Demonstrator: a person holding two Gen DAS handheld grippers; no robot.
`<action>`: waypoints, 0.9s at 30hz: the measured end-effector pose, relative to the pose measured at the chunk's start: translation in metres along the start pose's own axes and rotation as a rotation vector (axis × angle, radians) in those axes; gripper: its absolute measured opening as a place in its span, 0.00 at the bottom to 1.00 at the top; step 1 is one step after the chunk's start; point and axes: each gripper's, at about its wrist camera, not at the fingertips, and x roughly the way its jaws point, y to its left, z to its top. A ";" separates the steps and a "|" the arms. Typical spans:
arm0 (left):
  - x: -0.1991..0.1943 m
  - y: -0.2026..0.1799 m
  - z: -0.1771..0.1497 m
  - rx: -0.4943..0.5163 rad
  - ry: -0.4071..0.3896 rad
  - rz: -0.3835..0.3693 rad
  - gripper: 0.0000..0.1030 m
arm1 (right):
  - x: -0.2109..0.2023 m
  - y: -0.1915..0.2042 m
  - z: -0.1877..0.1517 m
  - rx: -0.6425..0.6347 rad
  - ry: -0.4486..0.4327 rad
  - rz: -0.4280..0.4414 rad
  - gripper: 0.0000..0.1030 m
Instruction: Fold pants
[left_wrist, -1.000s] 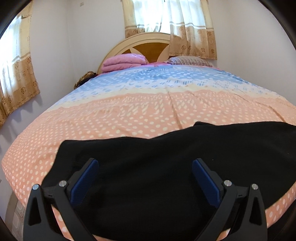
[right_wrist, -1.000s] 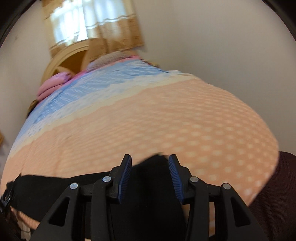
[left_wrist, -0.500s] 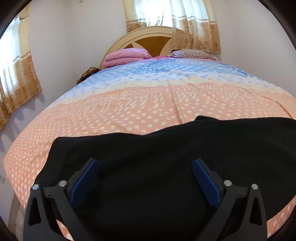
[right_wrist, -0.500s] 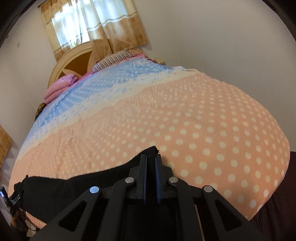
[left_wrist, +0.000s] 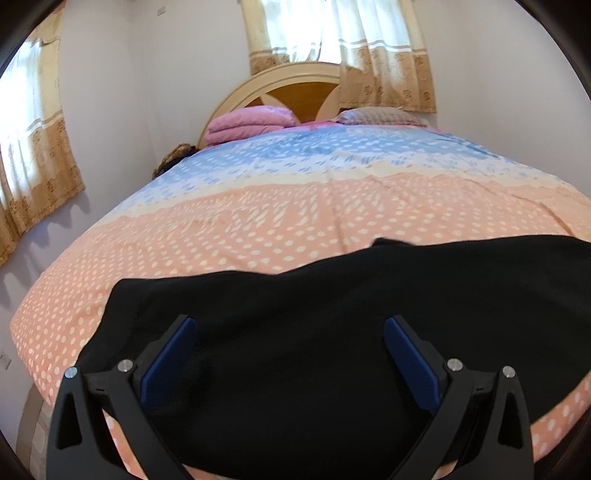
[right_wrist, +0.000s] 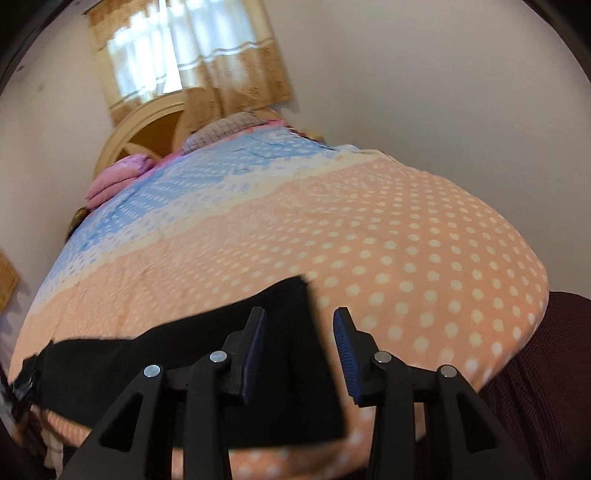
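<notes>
We see the black pants (left_wrist: 314, 332) spread flat on the bed (left_wrist: 295, 214), along its foot edge, well away from the headboard (left_wrist: 295, 85). Their long axis runs across the bed, parallel to the headboard. Our left tool (left_wrist: 290, 352) hangs over them with its jaws spread wide, pinching nothing. Our right tool (right_wrist: 299, 350) has just been opening; its jaws stand parted above one end of the pants (right_wrist: 288, 332), with cloth below the gap and no pad pressing on it.

free: bedspread (left_wrist: 295, 221) beyond pants (left_wrist: 295, 350) | obstacles: folded blanket (left_wrist: 247, 123), pillow (left_wrist: 376, 115)
</notes>
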 end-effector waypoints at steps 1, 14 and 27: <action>-0.001 -0.002 0.001 0.004 0.000 -0.004 1.00 | -0.005 0.008 -0.006 -0.017 0.001 0.016 0.39; 0.006 -0.010 -0.016 -0.019 0.064 -0.042 1.00 | 0.018 0.039 -0.060 -0.078 0.127 0.065 0.39; -0.002 -0.013 -0.011 0.010 0.073 -0.011 1.00 | 0.030 0.170 -0.098 -0.319 0.170 0.218 0.42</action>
